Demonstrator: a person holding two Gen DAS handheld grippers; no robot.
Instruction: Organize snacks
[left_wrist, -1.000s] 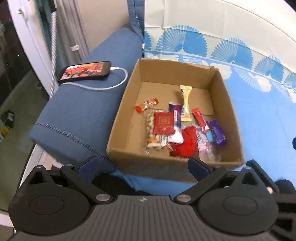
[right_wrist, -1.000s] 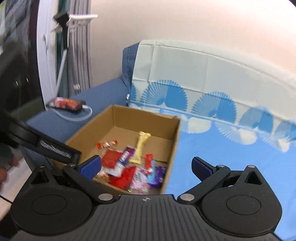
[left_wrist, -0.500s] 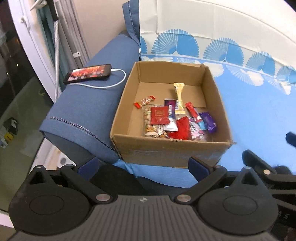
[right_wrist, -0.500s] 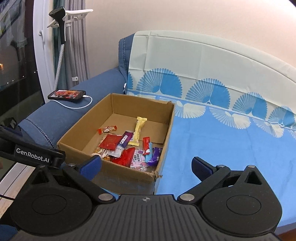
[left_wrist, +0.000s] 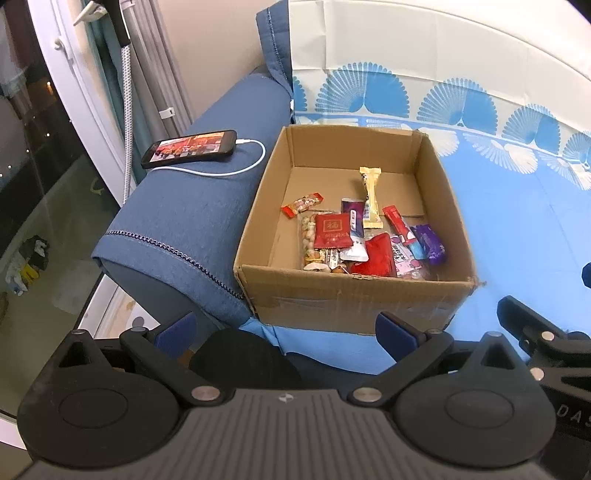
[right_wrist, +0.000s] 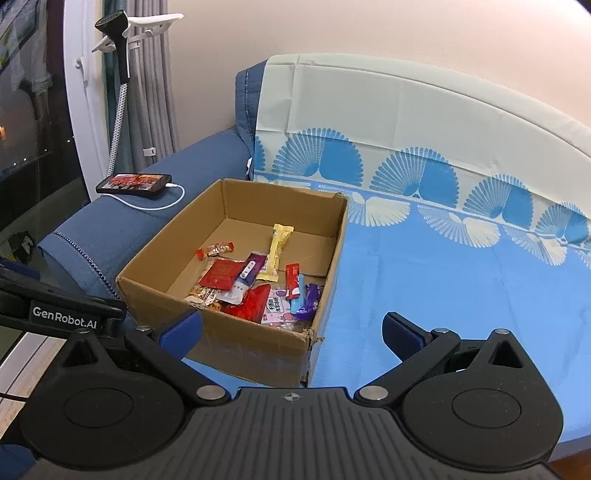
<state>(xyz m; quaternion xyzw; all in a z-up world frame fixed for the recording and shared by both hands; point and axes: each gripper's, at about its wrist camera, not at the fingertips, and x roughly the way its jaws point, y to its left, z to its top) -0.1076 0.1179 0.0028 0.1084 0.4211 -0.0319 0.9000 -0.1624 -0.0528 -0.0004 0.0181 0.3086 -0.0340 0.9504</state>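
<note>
An open cardboard box (left_wrist: 354, 299) (right_wrist: 236, 343) sits on the blue sofa seat against the armrest. Several wrapped snacks lie inside: a red packet (left_wrist: 331, 230) (right_wrist: 221, 274), a yellow bar (left_wrist: 371, 197) (right_wrist: 277, 253), a purple bar (left_wrist: 428, 243) (right_wrist: 309, 302), a small red candy (left_wrist: 302, 204) (right_wrist: 216, 249). My left gripper (left_wrist: 286, 328) hangs open in front of the box's near wall, nothing between its fingers. My right gripper (right_wrist: 291, 334) is open too, held back at the box's near right corner, empty.
A phone (left_wrist: 189, 148) (right_wrist: 135, 183) with a white charging cable (left_wrist: 236, 168) lies on the blue armrest (left_wrist: 177, 218). The patterned blue cover (right_wrist: 461, 280) spreads right of the box. A window and a garment steamer (right_wrist: 118, 59) stand at the left.
Both grippers have pulled back and up from the box, so it looks smaller and farther. The snacks have not moved. Both stayed open.
</note>
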